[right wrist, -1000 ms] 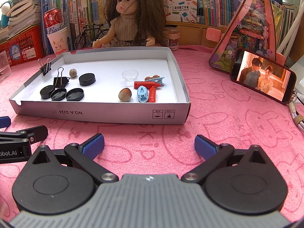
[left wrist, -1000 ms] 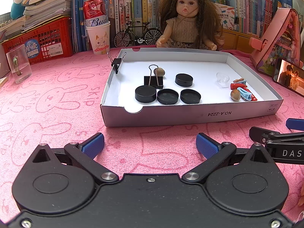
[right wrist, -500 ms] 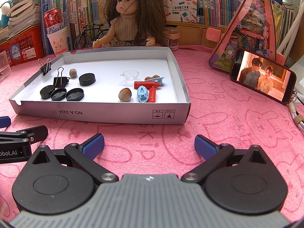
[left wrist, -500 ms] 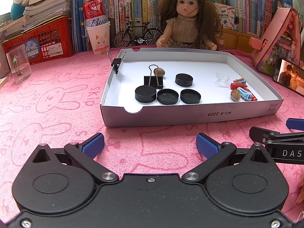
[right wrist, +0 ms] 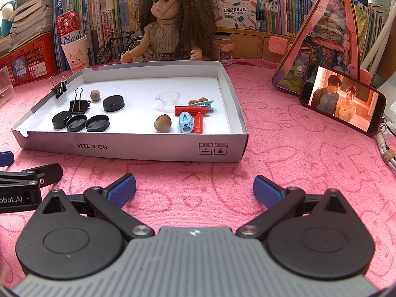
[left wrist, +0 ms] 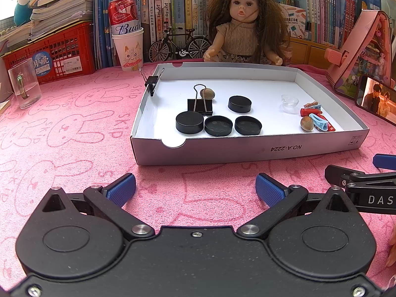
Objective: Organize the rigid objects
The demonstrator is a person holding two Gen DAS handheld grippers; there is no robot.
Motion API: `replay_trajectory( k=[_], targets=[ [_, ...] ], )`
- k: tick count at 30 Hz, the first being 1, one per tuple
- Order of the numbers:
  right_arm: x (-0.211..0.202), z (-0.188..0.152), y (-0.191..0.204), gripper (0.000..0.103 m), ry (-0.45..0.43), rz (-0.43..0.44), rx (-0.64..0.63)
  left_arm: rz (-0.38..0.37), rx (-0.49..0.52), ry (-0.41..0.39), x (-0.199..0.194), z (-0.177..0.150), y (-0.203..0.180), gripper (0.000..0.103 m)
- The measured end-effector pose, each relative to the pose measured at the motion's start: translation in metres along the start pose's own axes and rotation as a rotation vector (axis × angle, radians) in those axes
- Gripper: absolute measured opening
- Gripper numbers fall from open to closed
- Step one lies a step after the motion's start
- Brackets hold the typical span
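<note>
— Left wrist view?
— Left gripper (left wrist: pixel 195 189) released, blue pads spread over pink rabbit-print towel (left wrist: pixel 74 133). Ahead: shallow white cardboard tray (left wrist: pixel 247 148), printed "NO.A-2224", holding round black plastic caps (left wrist: pixel 189 122).
— Right wrist view?
— Right gripper (right wrist: pixel 194 188) likewise released. Only here: cylindrical beige jar (right wrist: pixel 224 52) beyond the tray, ahead-right.

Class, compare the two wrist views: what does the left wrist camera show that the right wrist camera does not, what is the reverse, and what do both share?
Only the left wrist view shows the whole drinking glass standing on the pink cloth; the other view catches just its edge.

Only the right wrist view shows the small lidded jar beside the doll, and the white cable at the far right.

Both show the white box, the black caps, the binder clip clear of the box wall, the doll, the phone and open, empty grippers.
</note>
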State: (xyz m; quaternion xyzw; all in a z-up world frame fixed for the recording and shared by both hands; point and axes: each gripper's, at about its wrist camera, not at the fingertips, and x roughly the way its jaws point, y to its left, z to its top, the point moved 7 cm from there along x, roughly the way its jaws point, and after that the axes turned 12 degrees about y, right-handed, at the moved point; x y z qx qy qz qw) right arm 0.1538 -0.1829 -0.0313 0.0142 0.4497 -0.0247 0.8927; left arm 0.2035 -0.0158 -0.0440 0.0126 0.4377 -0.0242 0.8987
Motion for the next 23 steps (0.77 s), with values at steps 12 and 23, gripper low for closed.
replay_trajectory(
  k=[12, 23],
  targets=[
    [0.0, 0.0, -0.0001, 0.103, 0.0, 0.0, 0.0, 0.0, 0.0, 0.0, 0.0, 0.0002, 0.0, 0.103],
    [0.0, -0.0001, -0.0001, 0.103, 0.0, 0.0, 0.0, 0.0, 0.0, 0.0, 0.0, 0.0004, 0.0001, 0.103]
  ],
)
